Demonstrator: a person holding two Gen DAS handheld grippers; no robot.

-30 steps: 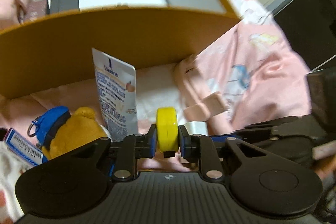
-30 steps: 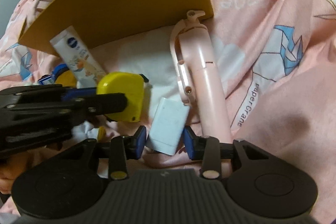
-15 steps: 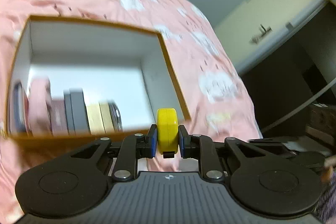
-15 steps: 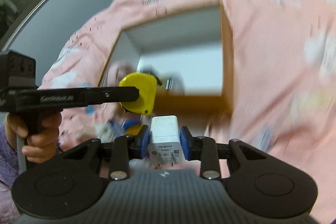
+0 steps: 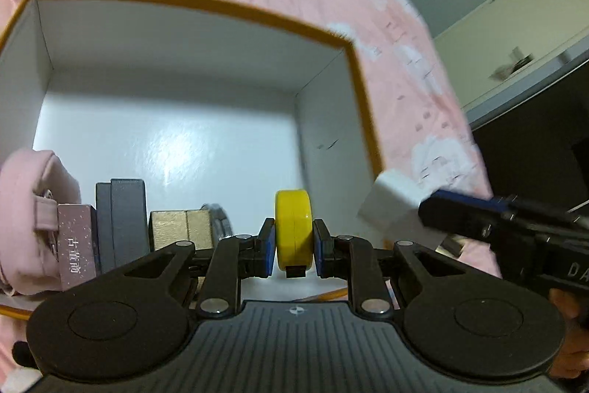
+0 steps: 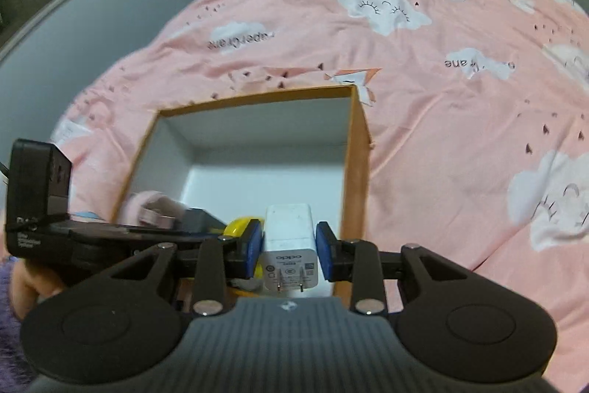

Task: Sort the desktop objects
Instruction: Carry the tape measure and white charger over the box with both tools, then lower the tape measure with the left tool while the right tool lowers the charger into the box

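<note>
Left hand-held gripper (image 5: 293,251): clamped on the yellow tape measure (image 5: 293,231), edge-on between the blue pads, poised above the near right part of the storage box (image 5: 191,2).
Right hand-held gripper (image 6: 289,251): closed on the white OPPO charger (image 6: 290,247), prongs toward the camera; jaws recently narrowed onto it; pads pressing both flat sides.
Storage box: open-topped, orange rim, white inside, resting on the pink bed cover (image 6: 441,120); far and right floor area bare.
Box contents: pink pouch (image 5: 33,220), pink carton (image 5: 75,245), grey case (image 5: 121,223), gold box (image 5: 180,232) and a round tin (image 5: 221,223) lined up along the near wall.
Risk, collision: both tools converging over the same right corner; charger just beside the left tool's right finger in the left wrist view; likely knock if lowered together.
Risk, slip: tape measure round and smooth, held only on its narrow faces; likely to roll out under a jolt.
Risk, rim strike: charger hanging close to the box's right wall; likely to catch the rim or fall onto the bed cover if released early.
Risk, stacking: drop onto the lined-up items likely to topple them.
Risk, view: box floor under the charger hidden in the right wrist view.
</note>
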